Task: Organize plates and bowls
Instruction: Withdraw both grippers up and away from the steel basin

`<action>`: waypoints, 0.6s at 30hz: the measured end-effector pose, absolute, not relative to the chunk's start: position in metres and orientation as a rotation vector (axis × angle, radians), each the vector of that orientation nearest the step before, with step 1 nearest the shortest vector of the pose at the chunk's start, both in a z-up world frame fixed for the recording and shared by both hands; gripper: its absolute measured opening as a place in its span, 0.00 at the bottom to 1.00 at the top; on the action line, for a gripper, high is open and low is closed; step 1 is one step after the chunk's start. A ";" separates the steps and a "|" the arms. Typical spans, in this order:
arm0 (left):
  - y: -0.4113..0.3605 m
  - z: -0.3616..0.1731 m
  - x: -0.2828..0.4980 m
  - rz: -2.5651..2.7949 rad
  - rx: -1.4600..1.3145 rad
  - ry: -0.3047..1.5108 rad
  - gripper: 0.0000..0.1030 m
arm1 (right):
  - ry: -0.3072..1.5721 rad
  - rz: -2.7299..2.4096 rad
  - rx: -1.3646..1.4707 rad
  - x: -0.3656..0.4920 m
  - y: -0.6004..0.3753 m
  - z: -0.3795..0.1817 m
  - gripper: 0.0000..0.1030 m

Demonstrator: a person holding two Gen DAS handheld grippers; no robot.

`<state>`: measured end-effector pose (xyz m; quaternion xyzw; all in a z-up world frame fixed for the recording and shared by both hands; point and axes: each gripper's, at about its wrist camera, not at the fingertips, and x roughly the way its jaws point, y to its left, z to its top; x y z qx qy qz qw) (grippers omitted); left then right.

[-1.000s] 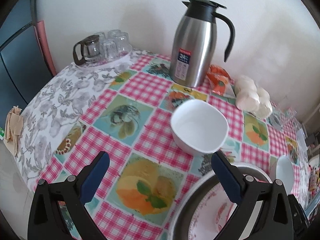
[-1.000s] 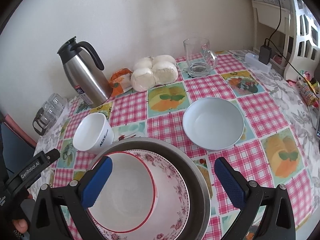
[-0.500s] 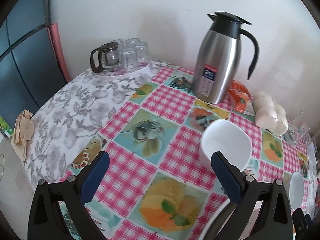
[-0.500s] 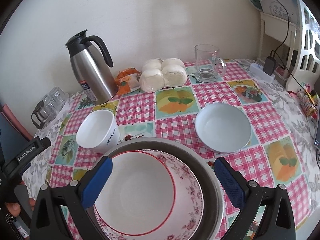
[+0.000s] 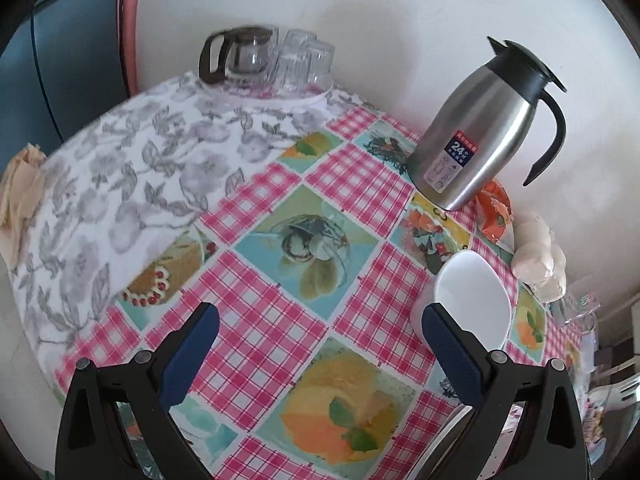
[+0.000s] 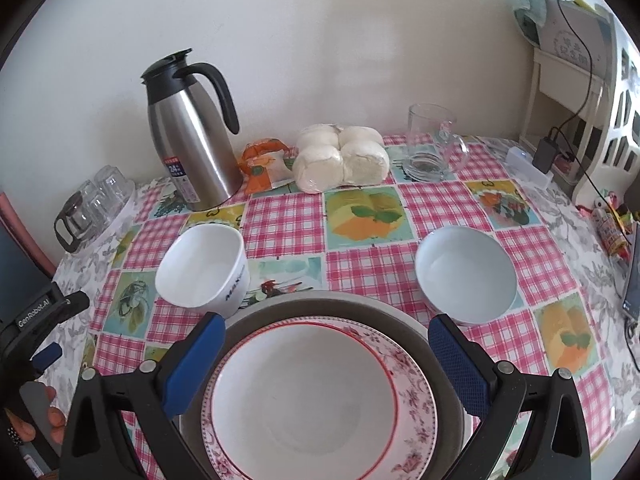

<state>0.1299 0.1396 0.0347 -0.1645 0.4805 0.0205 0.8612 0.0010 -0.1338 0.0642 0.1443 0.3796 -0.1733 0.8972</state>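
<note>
A red-rimmed white bowl [image 6: 304, 396] rests in a floral plate [image 6: 416, 412], stacked on a grey metal plate [image 6: 344, 304] at the table's near edge. My right gripper [image 6: 322, 344] hangs open above that stack. A squarish white bowl [image 6: 200, 272] stands to the stack's left; a pale blue round bowl [image 6: 466, 276] stands to its right. In the left wrist view my left gripper [image 5: 320, 338] is open over bare tablecloth, with the squarish white bowl [image 5: 474, 300] just behind its right finger. The left gripper also shows at the right wrist view's left edge [image 6: 44, 320], its jaws hidden there.
A steel thermos jug [image 6: 192, 132], an orange packet [image 6: 262, 166], wrapped white buns [image 6: 340, 158] and a glass mug [image 6: 430, 140] line the wall. A glass pot and tumblers [image 5: 264, 58] sit on a tray at the far left corner. Clutter and a phone [image 6: 630, 280] lie at the right.
The left gripper has swung left and away from the stack, so the square bowl slid toward its right finger. The right gripper has drawn back and risen a little over the stacked plates.
</note>
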 end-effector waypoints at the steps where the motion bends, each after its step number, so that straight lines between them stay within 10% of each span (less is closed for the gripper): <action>1: 0.142 0.031 0.132 0.035 -0.364 1.021 0.98 | 0.786 -0.360 0.287 0.004 -0.131 0.065 1.00; 18: 0.134 0.003 0.163 -0.077 -0.488 1.115 0.98 | 0.966 -0.356 0.288 0.060 -0.123 0.062 1.00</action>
